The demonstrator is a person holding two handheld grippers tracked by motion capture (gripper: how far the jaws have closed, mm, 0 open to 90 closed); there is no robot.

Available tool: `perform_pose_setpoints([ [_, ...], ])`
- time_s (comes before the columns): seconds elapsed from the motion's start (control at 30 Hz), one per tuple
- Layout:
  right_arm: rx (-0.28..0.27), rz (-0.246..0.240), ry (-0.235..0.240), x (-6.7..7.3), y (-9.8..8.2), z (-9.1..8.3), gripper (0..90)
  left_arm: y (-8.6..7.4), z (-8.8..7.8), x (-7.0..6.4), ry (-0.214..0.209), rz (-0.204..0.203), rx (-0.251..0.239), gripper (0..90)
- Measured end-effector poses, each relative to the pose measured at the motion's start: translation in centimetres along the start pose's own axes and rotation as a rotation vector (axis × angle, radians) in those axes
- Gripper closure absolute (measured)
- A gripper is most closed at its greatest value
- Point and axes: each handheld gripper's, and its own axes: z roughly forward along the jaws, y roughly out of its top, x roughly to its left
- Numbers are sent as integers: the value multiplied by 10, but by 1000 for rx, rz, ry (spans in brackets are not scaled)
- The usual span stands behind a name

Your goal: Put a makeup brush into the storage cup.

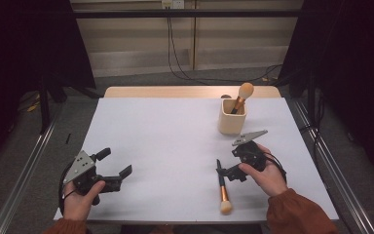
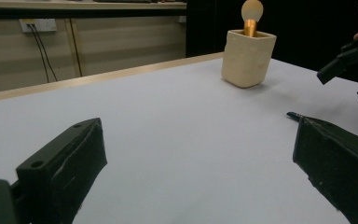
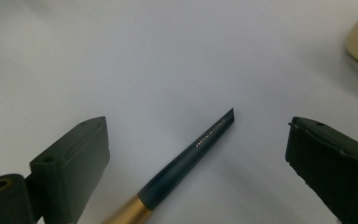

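Gold-ferruled makeup brush (image 1: 221, 185) lies flat on the white table (image 1: 175, 146), dark handle pointing away between the wide-open jaws of the right gripper (image 1: 229, 171), while the left gripper (image 1: 119, 176), also agape, sits well apart.

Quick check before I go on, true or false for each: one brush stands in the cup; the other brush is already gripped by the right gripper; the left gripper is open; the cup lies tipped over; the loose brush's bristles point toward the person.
1. One makeup brush stands in the beige cup. True.
2. The loose brush is gripped by the right gripper. False: the right gripper view shows its dark handle lying on the table between open jaws, touched by neither.
3. The left gripper is open. True: its jaws stand wide apart with nothing between them.
4. The cup lies tipped over. False: it stands upright near the table's far right.
5. The loose brush's bristles point toward the person. True: the handle tip points away.
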Motion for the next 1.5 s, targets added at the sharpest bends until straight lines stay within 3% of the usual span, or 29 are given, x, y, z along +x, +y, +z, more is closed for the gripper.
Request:
perform_pose_setpoints([
  [0.27, 104, -24, 17, 5, 0, 7, 50, 0, 0, 0, 0, 3, 2, 24],
  [0.63, 259, -42, -1, 11, 1, 19, 37, 0, 1, 0, -2, 9, 5, 24],
  [1.07, 339, -36, -10, 17, 0, 30, 42, -1, 1, 0, 0, 6, 7, 25],
  [1.23, 371, -39, 3, 21, -1, 34, 91, -1, 1, 0, 1, 7, 9, 24],
  [1.3, 378, -41, 8, 23, 0, 34, 162, -1, 1, 0, 0, 8, 9, 24],
  [1.5, 401, -12, 2, 26, -1, 38, 174, -1, 1, 0, 0, 4, 10, 24],
])
